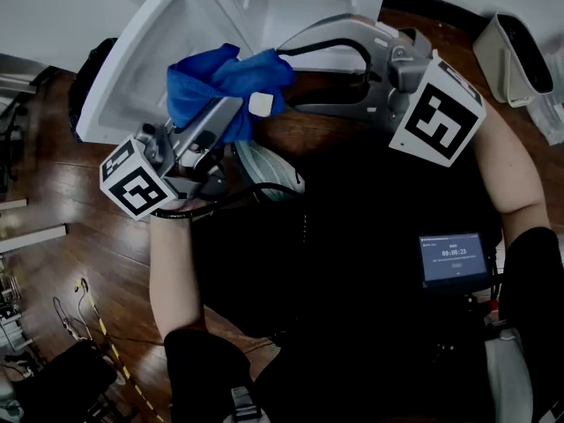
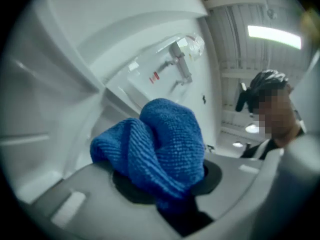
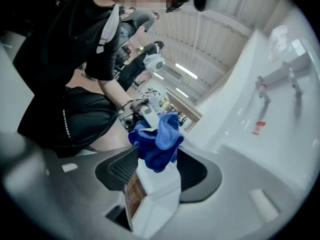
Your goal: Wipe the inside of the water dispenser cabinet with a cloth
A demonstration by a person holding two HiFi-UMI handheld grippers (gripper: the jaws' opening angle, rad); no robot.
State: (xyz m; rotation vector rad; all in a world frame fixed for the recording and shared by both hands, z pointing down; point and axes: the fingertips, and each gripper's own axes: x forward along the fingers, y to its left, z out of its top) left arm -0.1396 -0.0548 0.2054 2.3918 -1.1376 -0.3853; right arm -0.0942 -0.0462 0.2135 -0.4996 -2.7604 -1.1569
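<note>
A crumpled blue cloth (image 1: pixel 220 86) is pinched in my left gripper (image 1: pixel 238 113), which is shut on it; most of the cloth bulges out beyond the tips (image 2: pixel 160 144). My right gripper (image 1: pixel 286 77) stands open, its two jaws spread on either side of the cloth (image 3: pixel 157 141) and of the left gripper's white fingertip (image 3: pixel 155 184), with no pad pressing on either. Both grippers are held level in front of the white water dispenser (image 1: pixel 176 25). Its taps (image 2: pixel 180 64) show in the left gripper view and again at the right (image 3: pixel 280 79) of the right gripper view.
Dark wooden floor (image 1: pixel 53 236) lies below. A white appliance (image 1: pixel 520 55) stands at the upper right. A small lit screen (image 1: pixel 454 260) sits at the person's waist. Cables (image 1: pixel 88 307) trail on the floor at lower left. Another person (image 3: pixel 150 54) stands far behind.
</note>
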